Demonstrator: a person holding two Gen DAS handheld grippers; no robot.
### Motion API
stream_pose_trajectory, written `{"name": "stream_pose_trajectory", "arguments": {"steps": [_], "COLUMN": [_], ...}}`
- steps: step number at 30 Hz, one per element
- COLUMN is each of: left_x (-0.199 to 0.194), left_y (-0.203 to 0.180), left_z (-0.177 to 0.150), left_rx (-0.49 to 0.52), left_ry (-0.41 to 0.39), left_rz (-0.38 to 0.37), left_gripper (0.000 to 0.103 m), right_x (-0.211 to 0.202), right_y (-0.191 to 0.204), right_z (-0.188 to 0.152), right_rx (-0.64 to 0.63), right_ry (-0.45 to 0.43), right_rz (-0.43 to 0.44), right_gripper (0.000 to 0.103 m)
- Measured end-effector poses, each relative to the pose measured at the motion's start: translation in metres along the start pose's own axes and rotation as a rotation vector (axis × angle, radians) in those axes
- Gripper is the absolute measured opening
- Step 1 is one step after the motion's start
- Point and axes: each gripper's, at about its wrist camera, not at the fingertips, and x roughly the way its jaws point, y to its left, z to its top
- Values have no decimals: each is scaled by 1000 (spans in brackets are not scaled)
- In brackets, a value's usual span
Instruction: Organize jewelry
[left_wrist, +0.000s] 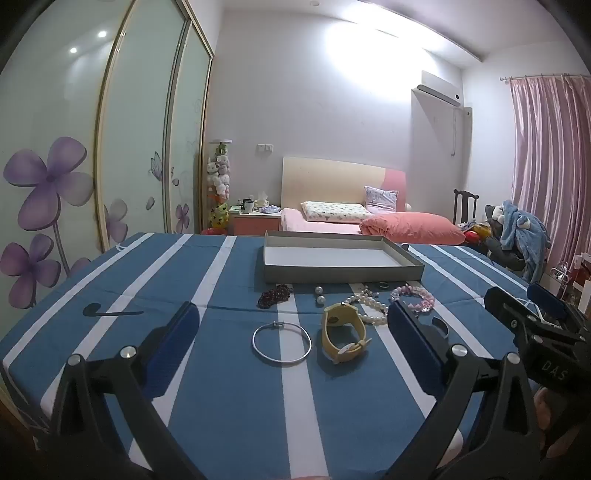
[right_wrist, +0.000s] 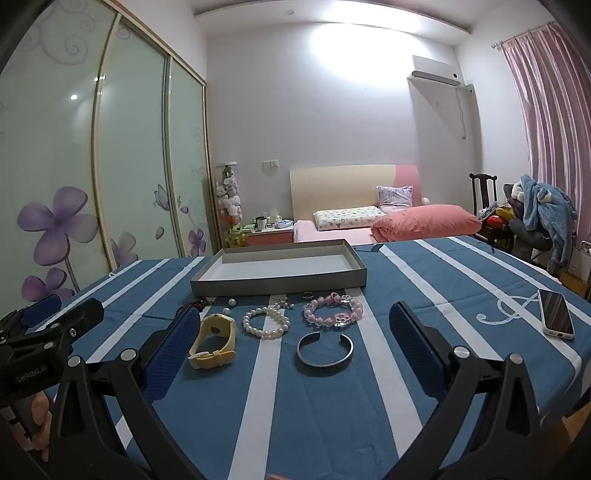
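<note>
An empty grey tray (left_wrist: 343, 275) (right_wrist: 280, 282) stands on the blue striped tablecloth. In front of it lie a thin silver bangle (left_wrist: 282, 343), a yellow watch (left_wrist: 341, 332) (right_wrist: 214, 341), a pearl bracelet (left_wrist: 371, 306) (right_wrist: 266, 323), a pink bead bracelet (left_wrist: 413, 297) (right_wrist: 333, 311), a dark red bead bracelet (left_wrist: 273, 295), two loose pearls (left_wrist: 319, 295), a small ring (right_wrist: 307, 295) and a dark cuff bangle (right_wrist: 325, 350). My left gripper (left_wrist: 291, 325) is open above the silver bangle and watch. My right gripper (right_wrist: 295, 332) is open above the cuff.
A white-cased phone (right_wrist: 556, 317) lies on the cloth at the right. The table's near edge runs along the bottom of both views. A wardrobe with sliding doors (left_wrist: 92, 166) stands at the left, a bed (left_wrist: 351, 218) behind the table.
</note>
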Motion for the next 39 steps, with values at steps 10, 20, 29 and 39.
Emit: {"name": "stream_pose_trajectory", "arguments": {"steps": [10, 20, 29, 39], "left_x": [0, 0, 0, 0], "left_y": [0, 0, 0, 0], "left_z": [0, 0, 0, 0], "left_rx": [3, 1, -1, -2], "left_ry": [3, 3, 4, 6], "left_rz": [2, 0, 0, 1], "left_gripper": [99, 99, 99, 99], "right_x": [1, 1, 2, 2], "right_y": [1, 3, 5, 6], "right_z": [0, 0, 0, 0], "right_rx": [1, 1, 0, -1], "right_ry": [8, 7, 8, 8], "right_rz": [-1, -1, -1, -2], "right_gripper": [101, 101, 101, 101]}}
